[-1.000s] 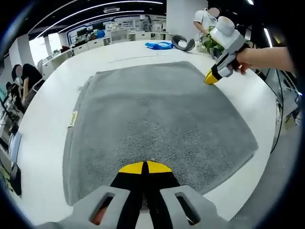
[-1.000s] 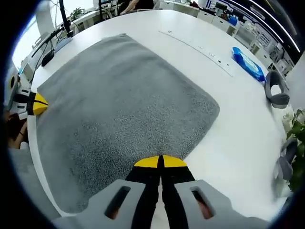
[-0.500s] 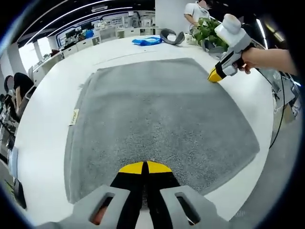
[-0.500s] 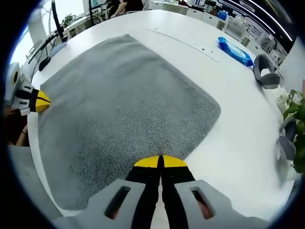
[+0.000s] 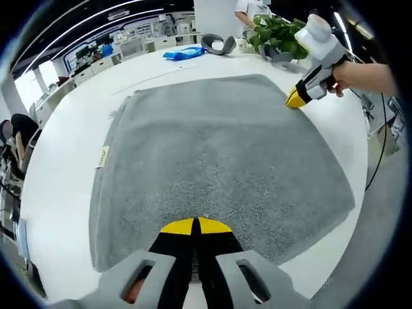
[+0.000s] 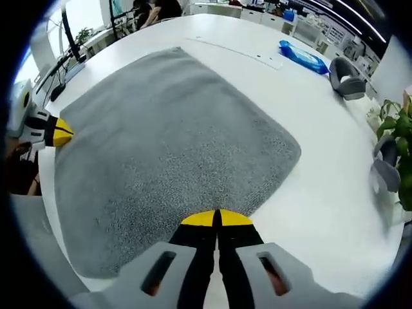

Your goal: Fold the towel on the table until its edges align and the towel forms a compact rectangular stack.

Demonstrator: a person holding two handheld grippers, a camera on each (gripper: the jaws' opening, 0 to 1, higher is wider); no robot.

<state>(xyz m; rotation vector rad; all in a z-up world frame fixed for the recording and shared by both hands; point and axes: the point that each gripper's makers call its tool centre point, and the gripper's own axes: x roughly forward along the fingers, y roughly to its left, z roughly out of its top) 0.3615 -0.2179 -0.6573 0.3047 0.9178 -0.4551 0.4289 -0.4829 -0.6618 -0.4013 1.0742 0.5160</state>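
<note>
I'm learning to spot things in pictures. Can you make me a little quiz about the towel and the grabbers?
1. True or false: the grey towel lies spread flat on the white table, not folded yet.
2. What are the jaws of the left gripper and the right gripper doing? A) both pressed together B) both wide open C) one open, one shut
3. Fill in: the blue pack lies on the table beside the towel, not on ____.

Key: 1 true; 2 A; 3 the towel

An open-plan office or lab — rows of desks (image 5: 96, 64), ceiling strip lights (image 5: 122, 11).
</note>
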